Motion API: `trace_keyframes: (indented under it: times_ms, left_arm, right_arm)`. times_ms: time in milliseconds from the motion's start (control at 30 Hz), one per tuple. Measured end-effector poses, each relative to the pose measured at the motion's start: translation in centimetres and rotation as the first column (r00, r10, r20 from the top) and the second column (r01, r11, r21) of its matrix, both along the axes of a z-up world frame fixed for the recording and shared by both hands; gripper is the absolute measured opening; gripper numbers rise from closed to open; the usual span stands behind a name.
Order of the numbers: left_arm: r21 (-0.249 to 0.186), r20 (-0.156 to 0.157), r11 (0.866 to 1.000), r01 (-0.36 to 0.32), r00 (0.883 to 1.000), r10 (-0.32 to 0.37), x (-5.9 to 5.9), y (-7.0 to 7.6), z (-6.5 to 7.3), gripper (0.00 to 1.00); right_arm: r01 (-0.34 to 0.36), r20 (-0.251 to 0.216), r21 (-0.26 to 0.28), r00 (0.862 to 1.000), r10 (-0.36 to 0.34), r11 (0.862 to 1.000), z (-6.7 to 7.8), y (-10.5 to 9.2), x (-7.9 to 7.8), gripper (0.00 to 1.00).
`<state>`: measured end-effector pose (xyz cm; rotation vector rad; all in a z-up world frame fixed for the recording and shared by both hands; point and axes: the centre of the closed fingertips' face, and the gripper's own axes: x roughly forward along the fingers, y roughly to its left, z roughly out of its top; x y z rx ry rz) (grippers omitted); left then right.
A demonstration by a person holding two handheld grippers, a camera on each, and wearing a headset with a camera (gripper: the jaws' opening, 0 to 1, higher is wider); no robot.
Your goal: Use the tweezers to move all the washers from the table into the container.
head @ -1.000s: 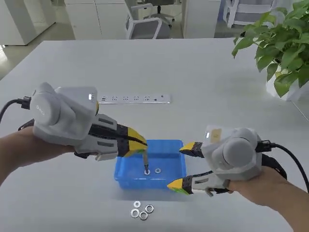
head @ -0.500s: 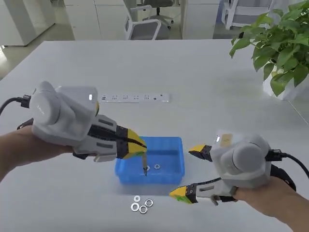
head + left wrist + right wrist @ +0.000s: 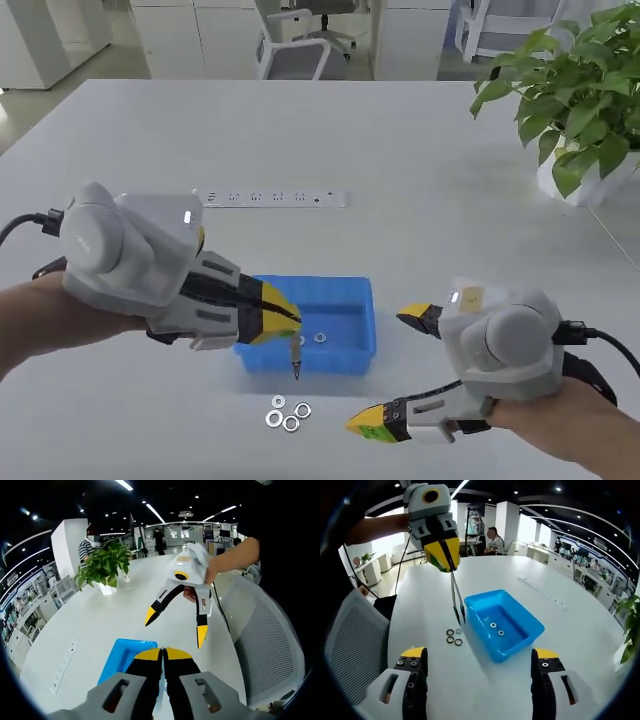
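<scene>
A blue container (image 3: 345,300) sits on the white table with two washers (image 3: 312,340) inside it. Several loose washers (image 3: 288,415) lie on the table just in front of it. My left gripper (image 3: 285,315) is shut on the tweezers (image 3: 296,358). In the right gripper view the tweezers (image 3: 455,595) hang from it, tips slightly apart and empty, beside the container (image 3: 520,630) and above the loose washers (image 3: 453,636). My right gripper (image 3: 385,370) stands open and empty to the right of the container, its jaws wide apart.
A white power strip (image 3: 270,198) lies behind the container. A potted plant (image 3: 560,90) stands at the table's far right. Office chairs (image 3: 295,40) stand beyond the far edge. A grey mesh chair (image 3: 270,645) is near the person.
The tweezer tips have come out of the container toward its front wall, nearer the loose washers. My right gripper has drawn back toward the person and lower right.
</scene>
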<state>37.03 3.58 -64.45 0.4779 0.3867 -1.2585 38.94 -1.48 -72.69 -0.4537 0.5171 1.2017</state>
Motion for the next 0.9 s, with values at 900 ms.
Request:
trace_keyframes:
  times_ms: [900]
  left_arm:
    - [-0.013, -0.043, 1.0, 0.009, 0.999, -0.009, -0.7, -0.5, -3.3, 0.05]
  right_arm:
    - [0.035, -0.045, -0.007, 0.998, -0.036, 0.999, -1.8, -0.7, -0.9, 1.0]
